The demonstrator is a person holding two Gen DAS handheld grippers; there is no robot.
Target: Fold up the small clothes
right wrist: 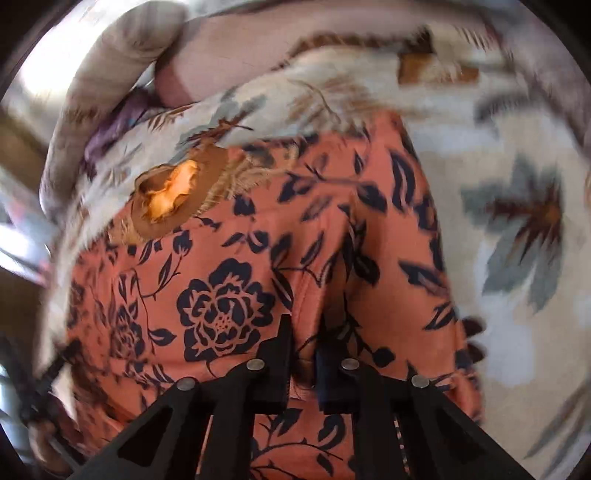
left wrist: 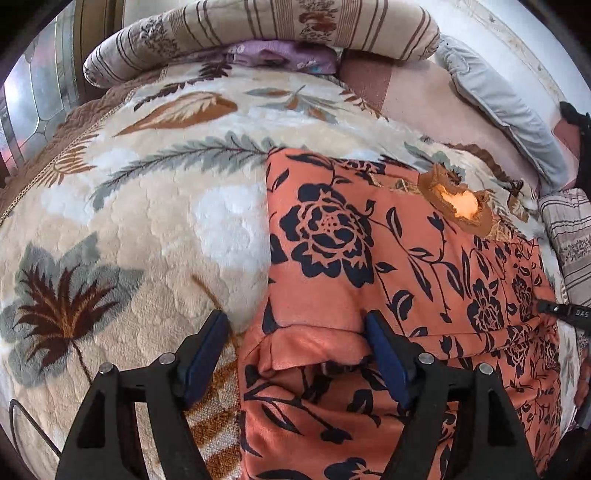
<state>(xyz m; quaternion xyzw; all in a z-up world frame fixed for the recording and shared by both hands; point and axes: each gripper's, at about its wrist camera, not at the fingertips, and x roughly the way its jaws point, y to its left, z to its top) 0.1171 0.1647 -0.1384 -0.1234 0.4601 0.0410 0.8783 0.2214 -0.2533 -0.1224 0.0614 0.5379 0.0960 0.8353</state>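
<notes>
While the orange floral garment [left wrist: 369,240] lies flat on the bed blanket [left wrist: 147,206], it's mid-fold.
Right hand-held gripper [right wrist: 303,354] pinches a ridge of cloth, prob to lift; left hand-held gripper [left wrist: 295,332] spread wide, straddling the near hem w/o gripping.

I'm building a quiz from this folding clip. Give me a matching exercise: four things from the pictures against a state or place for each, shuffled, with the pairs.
Things:
1. left gripper
2. right gripper
3. orange floral garment
4. striped pillow

States or places:
A. lying on the leaf-print blanket
B. open, straddling a folded edge
C. at the far end of the bed
D. shut on cloth

Pairs: 1-B, 2-D, 3-A, 4-C
</notes>
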